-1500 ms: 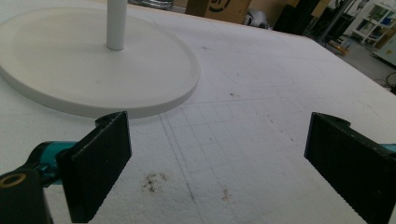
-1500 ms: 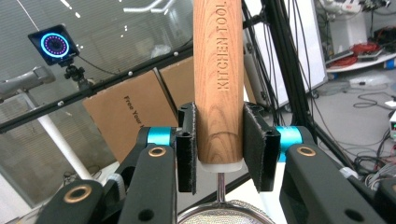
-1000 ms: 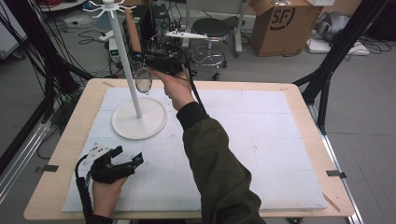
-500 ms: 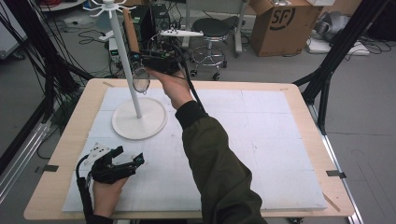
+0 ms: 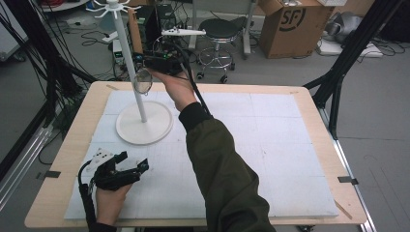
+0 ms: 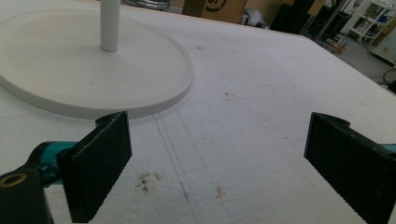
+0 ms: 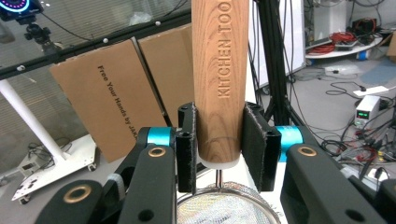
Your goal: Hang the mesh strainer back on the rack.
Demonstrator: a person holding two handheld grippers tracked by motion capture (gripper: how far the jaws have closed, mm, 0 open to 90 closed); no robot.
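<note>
Jaws of the right gripper (image 7: 218,149) are clamping the wooden handle (image 7: 219,79) of a mesh strainer (image 5: 142,81), which is hanging raised beside the pole of a white stand (image 5: 144,123) at the table's (image 5: 309,104) far left. Nearer the person, the left gripper (image 5: 133,162) is resting on the white foam mat (image 5: 270,145), jaws spread wide and holding nothing.

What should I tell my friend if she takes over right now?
Right gripper: shut on the strainer's wooden handle, held upright beside the white stand's pole, mesh bowl hanging down.
Left gripper: open, holding nothing, resting on the foam mat near the stand's base.
Done: strainer picked up.
Left: probably hang it on a hook at the stand's top.
</note>
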